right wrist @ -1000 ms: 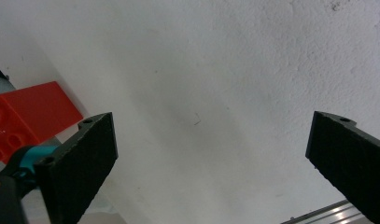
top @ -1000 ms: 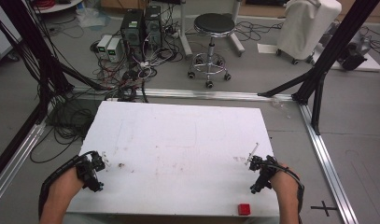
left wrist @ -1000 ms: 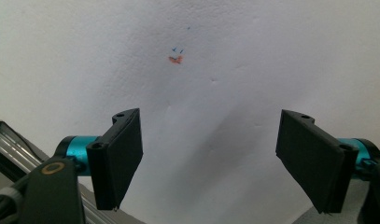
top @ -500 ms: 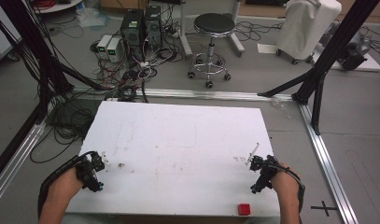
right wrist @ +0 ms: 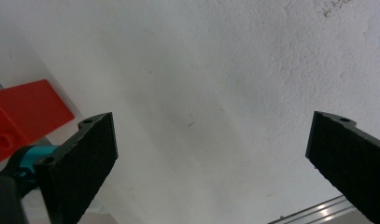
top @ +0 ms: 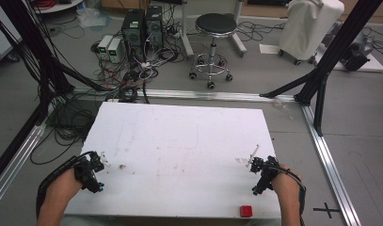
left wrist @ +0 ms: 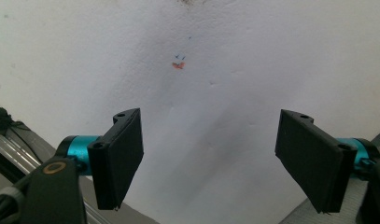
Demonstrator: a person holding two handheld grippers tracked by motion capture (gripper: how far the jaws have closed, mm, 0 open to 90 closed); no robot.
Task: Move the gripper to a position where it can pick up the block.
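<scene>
1. We see a small red block (top: 246, 211) lying on the white worktop (top: 179, 155) near its front edge, toward the right corner; in the right gripper view the same block (right wrist: 24, 116) sits at the far left, just beside that gripper's left jaw.
2. Our right hand-held gripper (top: 258, 176) rests low over the worktop's right front part, near the red block but apart from it. Its jaws stand wide apart, released, with bare white surface between them (right wrist: 211, 158).
3. Our left hand-held gripper (top: 91, 170) sits at the worktop's left front edge, well apart from the block. Its jaws are likewise spread, grasping nothing (left wrist: 211, 163).
4. Between its jaws we see a small orange smudge (left wrist: 178, 65) on the worktop.
5. Beyond the worktop, a black stool (top: 212, 23) and computer towers (top: 142, 23) stand on the floor among cables.
</scene>
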